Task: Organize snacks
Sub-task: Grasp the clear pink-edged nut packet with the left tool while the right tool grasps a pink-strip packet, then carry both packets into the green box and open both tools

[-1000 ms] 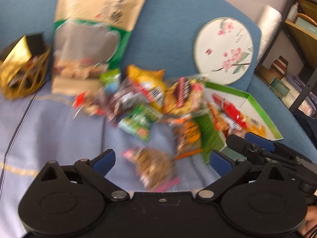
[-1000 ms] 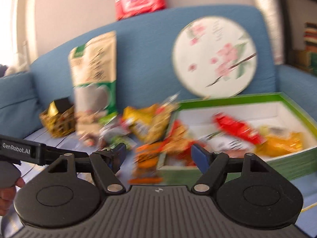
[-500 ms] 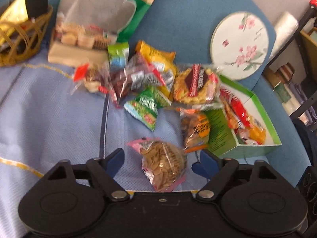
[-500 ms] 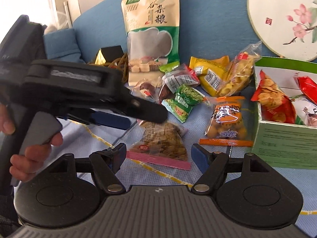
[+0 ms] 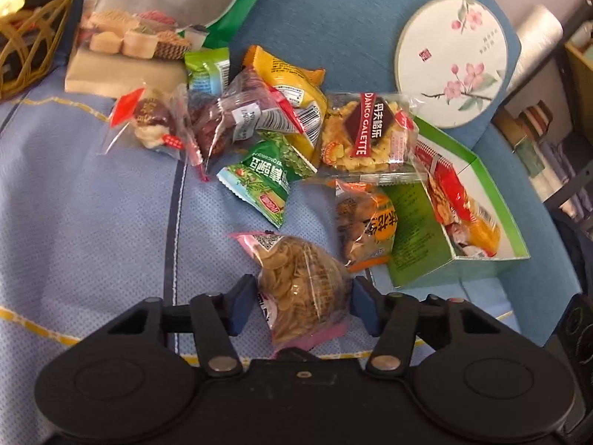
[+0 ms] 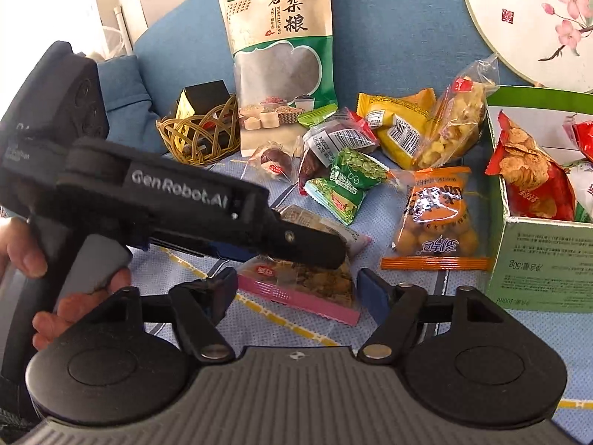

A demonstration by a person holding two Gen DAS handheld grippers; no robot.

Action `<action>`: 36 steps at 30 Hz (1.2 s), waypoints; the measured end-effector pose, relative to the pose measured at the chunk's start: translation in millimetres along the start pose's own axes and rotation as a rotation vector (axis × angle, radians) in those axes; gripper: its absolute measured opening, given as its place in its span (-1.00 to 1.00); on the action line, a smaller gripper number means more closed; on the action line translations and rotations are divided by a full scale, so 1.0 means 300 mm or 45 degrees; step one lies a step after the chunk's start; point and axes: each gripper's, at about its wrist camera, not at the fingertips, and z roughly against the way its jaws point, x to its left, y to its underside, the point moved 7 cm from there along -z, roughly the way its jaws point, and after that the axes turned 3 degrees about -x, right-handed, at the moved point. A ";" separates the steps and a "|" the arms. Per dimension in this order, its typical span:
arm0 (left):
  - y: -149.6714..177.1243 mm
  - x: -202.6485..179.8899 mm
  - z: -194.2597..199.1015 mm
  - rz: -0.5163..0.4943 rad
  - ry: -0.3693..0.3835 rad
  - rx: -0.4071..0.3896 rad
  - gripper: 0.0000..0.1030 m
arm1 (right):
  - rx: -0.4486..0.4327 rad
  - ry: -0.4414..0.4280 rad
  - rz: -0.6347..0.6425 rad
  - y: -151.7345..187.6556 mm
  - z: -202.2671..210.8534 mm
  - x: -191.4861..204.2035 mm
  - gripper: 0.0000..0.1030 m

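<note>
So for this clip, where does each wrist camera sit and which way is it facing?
Left wrist: sits behind the left gripper, angled down at the blue sofa seat; its blue-padded jaws are closing around the clear pink-edged packet of flat seeds.
Right wrist: sits behind the open right gripper, looking across the seat; a hand holding the left gripper shows at left.
Shared: the seed packet, the orange peanut packet and the green cardboard box.

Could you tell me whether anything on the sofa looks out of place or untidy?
Yes: about eight snack packets lie jumbled and overlapping on the blue cloth beside the green box, which holds only a few. The Danco Galette pack leans against the box's edge. Nothing looks torn or spilled.
</note>
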 end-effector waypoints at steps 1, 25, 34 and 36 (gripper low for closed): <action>0.000 -0.002 0.000 -0.010 -0.013 -0.005 -0.04 | 0.002 0.009 0.006 0.002 0.001 0.003 0.92; -0.154 -0.440 0.033 -0.400 0.139 -0.178 -0.23 | -0.389 0.281 0.007 -0.170 0.294 -0.144 -0.08; -0.175 -0.570 -0.119 -0.416 0.248 -0.148 -0.23 | -0.441 0.491 -0.120 -0.186 0.347 -0.294 -0.09; -0.178 -0.582 -0.150 -0.413 0.254 -0.142 -0.23 | -0.443 0.528 -0.132 -0.186 0.348 -0.317 -0.09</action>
